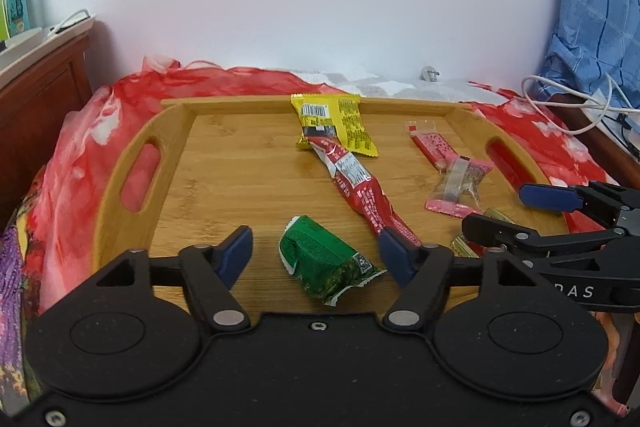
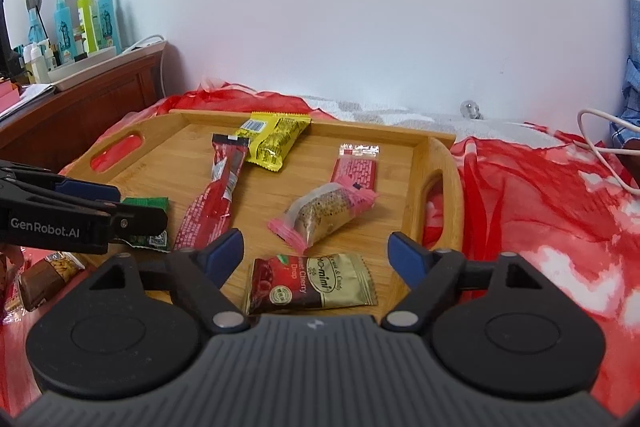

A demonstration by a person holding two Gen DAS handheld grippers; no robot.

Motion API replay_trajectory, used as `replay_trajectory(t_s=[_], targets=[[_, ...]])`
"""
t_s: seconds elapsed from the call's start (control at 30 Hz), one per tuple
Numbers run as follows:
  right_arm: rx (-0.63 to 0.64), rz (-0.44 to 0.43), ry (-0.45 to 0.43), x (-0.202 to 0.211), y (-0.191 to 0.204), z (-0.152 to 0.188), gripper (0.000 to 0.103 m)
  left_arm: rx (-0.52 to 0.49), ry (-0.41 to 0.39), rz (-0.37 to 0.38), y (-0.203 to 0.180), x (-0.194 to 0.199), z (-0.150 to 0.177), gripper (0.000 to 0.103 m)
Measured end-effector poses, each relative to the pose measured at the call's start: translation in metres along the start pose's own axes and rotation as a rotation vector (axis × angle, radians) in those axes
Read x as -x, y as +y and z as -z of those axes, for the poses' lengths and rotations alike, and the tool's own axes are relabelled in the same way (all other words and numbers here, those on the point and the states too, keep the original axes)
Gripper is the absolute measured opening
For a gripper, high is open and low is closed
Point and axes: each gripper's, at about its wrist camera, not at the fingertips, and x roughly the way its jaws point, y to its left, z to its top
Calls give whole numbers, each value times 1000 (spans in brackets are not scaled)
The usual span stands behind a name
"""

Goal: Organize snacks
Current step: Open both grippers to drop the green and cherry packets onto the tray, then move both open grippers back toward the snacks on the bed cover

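A bamboo tray [image 1: 224, 163] [image 2: 404, 163] lies on a red cloth and holds several snacks. My left gripper [image 1: 316, 253] is open around a green packet [image 1: 320, 261], which lies on the tray between its fingers. A long red packet [image 1: 356, 187] and a yellow packet [image 1: 340, 125] lie beyond. My right gripper [image 2: 316, 253] is open just above a red and gold cherry candy packet [image 2: 312, 283] at the tray's near edge. A pink-ended cereal bar [image 2: 326, 213] and a red bar [image 2: 356, 169] lie ahead of it. The right gripper also shows in the left wrist view [image 1: 532, 211].
A red flowered cloth [image 2: 532, 195] covers the bed. A wooden headboard shelf [image 2: 80, 99] with bottles stands at left. A white cable [image 1: 568, 99] lies at right. More snacks [image 2: 44, 277] lie off the tray at the near left. The wall is close behind.
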Motion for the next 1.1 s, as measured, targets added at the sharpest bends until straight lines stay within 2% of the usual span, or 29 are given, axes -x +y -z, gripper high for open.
replay_trajectory(t_s=[0.3,0.5,0.67,0.77,0.93,1.1], targets=[[-35,16,-44,13,0,-4,90,-23,-49,-22,-1,28,4,90],[-56,38,-63,26,7,-1,90,-15,-64,-13,1,45,12,93],[-86,62,-65,38,11,3,91,6,-77,-8,3,62,20,94],[-81,71,-69,47,14,7,96,21,-84,-1,6,72,27,95],[-87,93,-91,63,19,13,96,31,-101,9,11,90,41,95],[-137,127,-118,79,21,22,96,24,-107,4,18,101,59,85]])
